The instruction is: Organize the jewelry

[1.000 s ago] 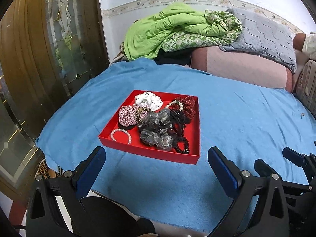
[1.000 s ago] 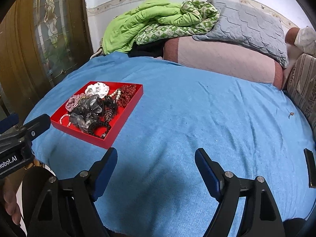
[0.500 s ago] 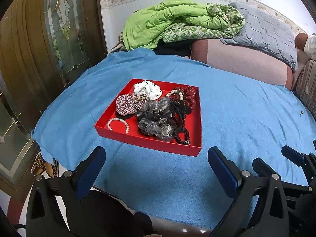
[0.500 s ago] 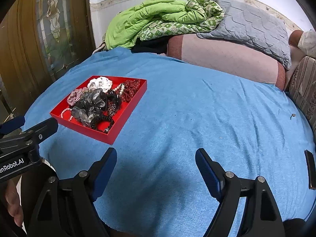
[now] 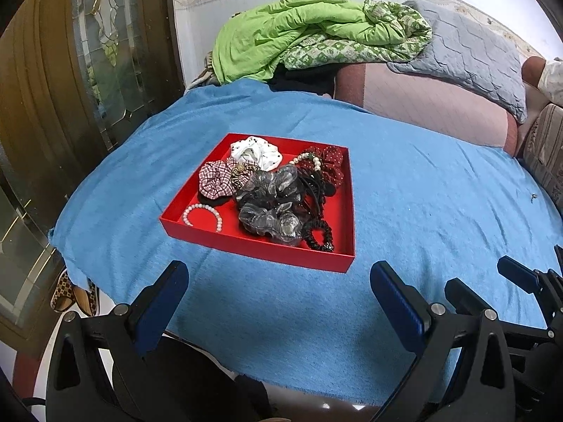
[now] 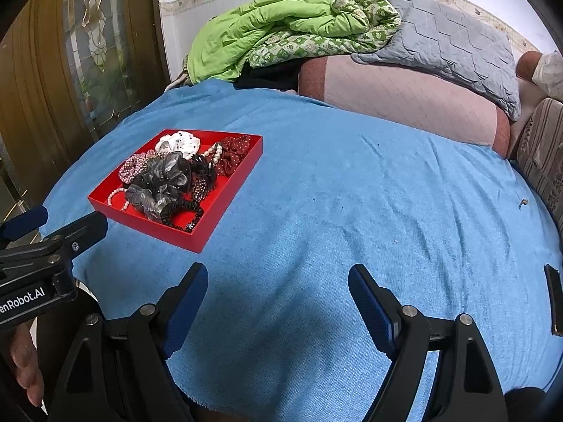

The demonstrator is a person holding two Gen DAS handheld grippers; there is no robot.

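Note:
A red tray lies on the blue cloth; it also shows in the right wrist view. In it lie a white scrunchie, a plaid scrunchie, grey scrunchies, a dark red dotted scrunchie, black hair ties and a pearl bracelet. My left gripper is open and empty, just in front of the tray. My right gripper is open and empty over bare cloth, right of the tray.
A green quilt, a grey pillow and a pink bolster lie at the back. A wooden glass-panelled door stands at the left. A dark flat object lies at the right cloth edge.
Both grippers have moved forward toward the tray, which now looks larger and closer in both views. Both stay open.

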